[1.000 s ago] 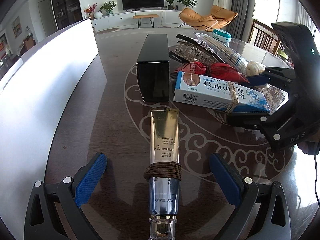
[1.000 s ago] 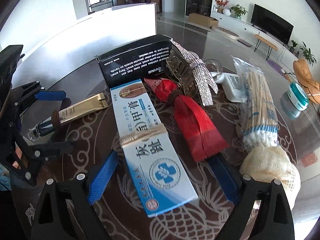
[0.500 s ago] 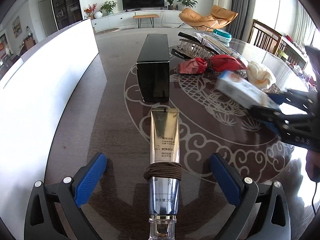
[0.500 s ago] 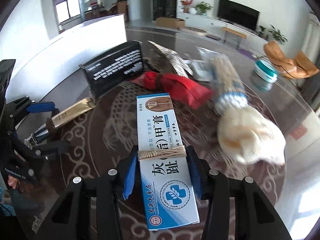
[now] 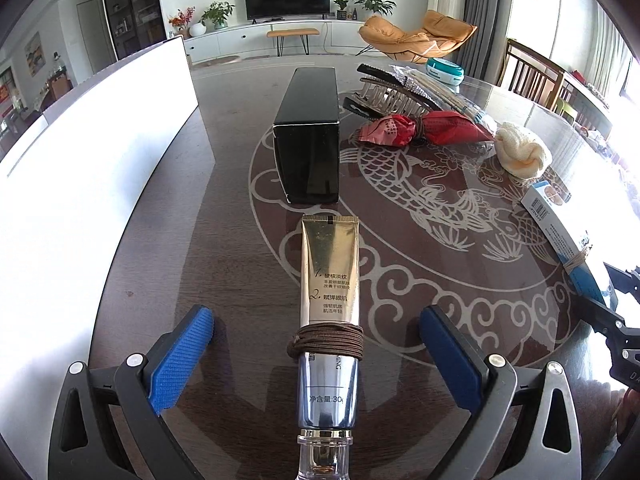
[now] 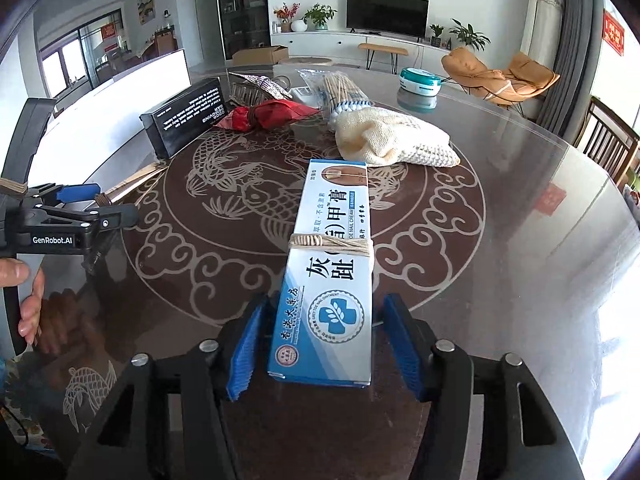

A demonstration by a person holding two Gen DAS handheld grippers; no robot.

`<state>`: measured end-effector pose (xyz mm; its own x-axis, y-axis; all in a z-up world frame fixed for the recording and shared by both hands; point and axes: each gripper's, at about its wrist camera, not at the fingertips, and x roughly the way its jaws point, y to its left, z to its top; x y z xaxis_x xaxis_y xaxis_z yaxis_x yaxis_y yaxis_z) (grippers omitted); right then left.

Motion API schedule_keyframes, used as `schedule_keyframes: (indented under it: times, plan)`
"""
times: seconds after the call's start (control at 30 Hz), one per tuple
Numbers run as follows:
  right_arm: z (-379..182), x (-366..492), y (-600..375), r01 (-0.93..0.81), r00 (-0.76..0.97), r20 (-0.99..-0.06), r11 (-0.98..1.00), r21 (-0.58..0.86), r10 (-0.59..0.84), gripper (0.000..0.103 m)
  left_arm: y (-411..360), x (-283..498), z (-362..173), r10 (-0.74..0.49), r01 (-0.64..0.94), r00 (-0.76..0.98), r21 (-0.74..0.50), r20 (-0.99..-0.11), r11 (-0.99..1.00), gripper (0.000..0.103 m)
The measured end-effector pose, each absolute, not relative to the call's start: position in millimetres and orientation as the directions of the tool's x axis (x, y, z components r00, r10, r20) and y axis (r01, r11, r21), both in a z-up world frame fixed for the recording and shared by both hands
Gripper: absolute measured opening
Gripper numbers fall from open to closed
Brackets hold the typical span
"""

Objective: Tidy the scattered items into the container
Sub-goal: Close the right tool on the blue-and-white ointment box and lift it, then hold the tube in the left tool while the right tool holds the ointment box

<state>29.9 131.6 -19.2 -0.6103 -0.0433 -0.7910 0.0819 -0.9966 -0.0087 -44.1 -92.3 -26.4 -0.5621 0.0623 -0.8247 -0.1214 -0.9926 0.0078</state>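
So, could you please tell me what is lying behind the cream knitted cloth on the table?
Directly behind the knitted cloth lies a clear bag of cotton swabs, with a teal round tin farther back. The bag's near end is covered.

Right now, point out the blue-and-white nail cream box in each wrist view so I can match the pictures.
Left wrist view: the nail cream box sits at the far right edge, angled toward the right gripper.
Right wrist view: the box is bottom centre, lying between the right gripper's blue pads.
Shared landmark: the black carton, upper centre in the left view, upper left in the right.
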Motion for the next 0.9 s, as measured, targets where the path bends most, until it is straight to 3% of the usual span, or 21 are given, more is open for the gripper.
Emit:
schedule_keyframes:
  times: [0.07,0.47,0.9]
  plan:
    - [-18.6,31.5,136.5,0.080,-0.602,-0.797,-0.997,-0.004,-0.046,0.073,-92.5,-44.0,-26.5,0.062,-0.122,-0.562,0.008,-0.825,-0.993,0.103]
    - [-21.5,24.9,138.6,0.079,-0.602,-0.797,-0.997,0.000,-0.047,0.082,-93.0,-43.6,-26.9,0.062,-0.122,-0.562,0.008,-0.824,-0.993,0.103]
    - [-21.4,23.4,137.2,0.084,-0.599,-0.799,-0.996,0.002,-0.052,0.085,-94.3,-43.4,-27.0,0.064,-0.122,-0.563,0.006,-0.824,-0.993,0.103]
